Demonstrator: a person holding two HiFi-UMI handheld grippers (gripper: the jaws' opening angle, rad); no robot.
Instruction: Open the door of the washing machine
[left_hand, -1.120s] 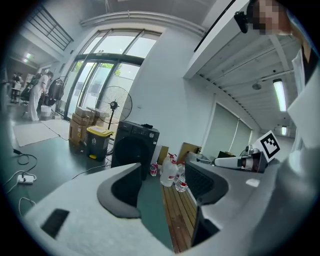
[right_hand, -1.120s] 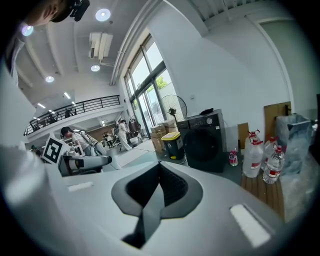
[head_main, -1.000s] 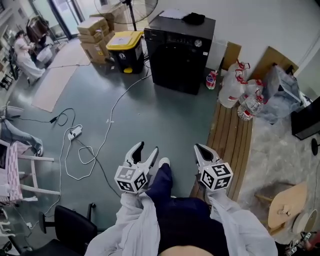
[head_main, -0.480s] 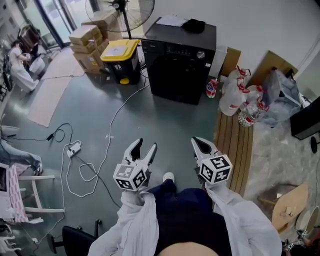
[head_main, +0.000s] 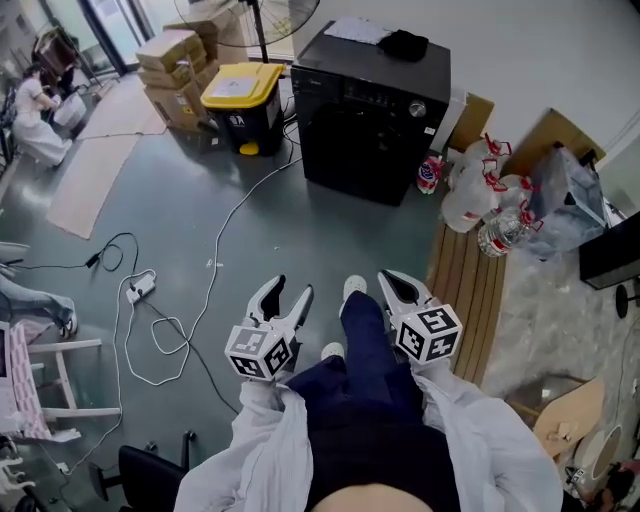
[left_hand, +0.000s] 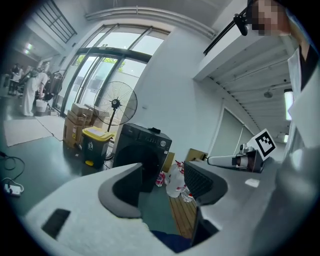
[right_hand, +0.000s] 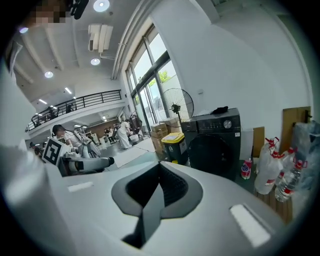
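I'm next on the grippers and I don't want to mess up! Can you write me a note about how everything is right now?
Left gripper: open, nothing between its jaws.
Right gripper: shut, empty.
Both are held out over the floor, well short of the washing machine.
The machine stands against the wall ahead, between the yellow-lidded bin and the bottles.
Done: nothing on the machine yet; its door looks closed.
Left: walk up, take hold of the door and swing it open.

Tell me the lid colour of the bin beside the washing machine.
Yellow lid; clearest in the head view.
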